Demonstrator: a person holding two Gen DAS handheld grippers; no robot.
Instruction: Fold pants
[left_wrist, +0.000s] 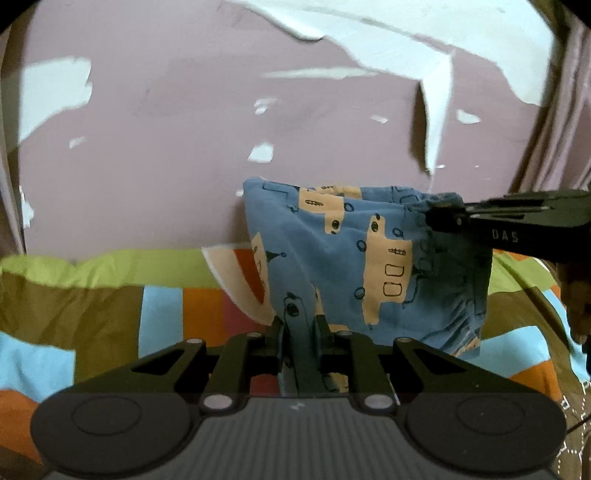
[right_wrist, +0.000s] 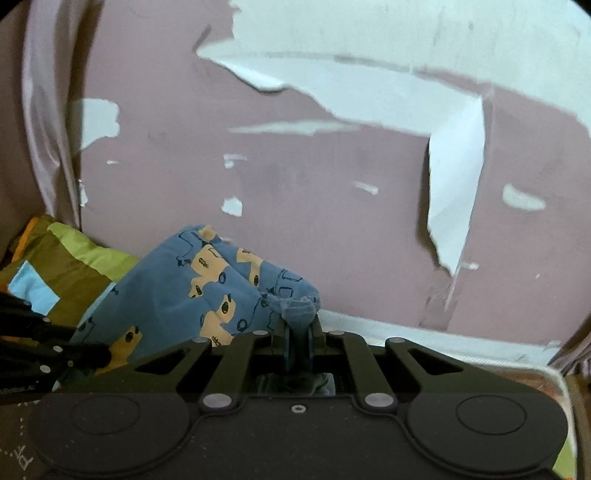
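My left gripper (left_wrist: 300, 334) has its jaws drawn narrow on a bunched fold of the pants (left_wrist: 354, 254), the blue cloth pinched up between the pads. My right gripper (right_wrist: 298, 334) is clamped nearly closed on another gathered edge of the same pants (right_wrist: 177, 295); from the left wrist I see it reaching in from the right side (left_wrist: 443, 218), biting the upper corner of the fabric. The pants hang between the two grips, lifted off the surface: blue, printed with peach-coloured shapes outlined in dark ink, with a pale and red lining showing at the lower left.

Beneath them lies a patchwork bedspread (left_wrist: 110, 295) in olive, lime, sky blue, orange and brown blocks, rumpled into soft ridges. At the far right of the right wrist view a pale edge (right_wrist: 480, 350) runs along the foot of the wall.

Behind everything stands a mauve wall (left_wrist: 184, 147) whose paint has peeled in large ragged patches, baring white underneath. A pinkish curtain (left_wrist: 546, 140) hangs at the right side, and similar folds (right_wrist: 48, 129) frame the left of the right wrist view.
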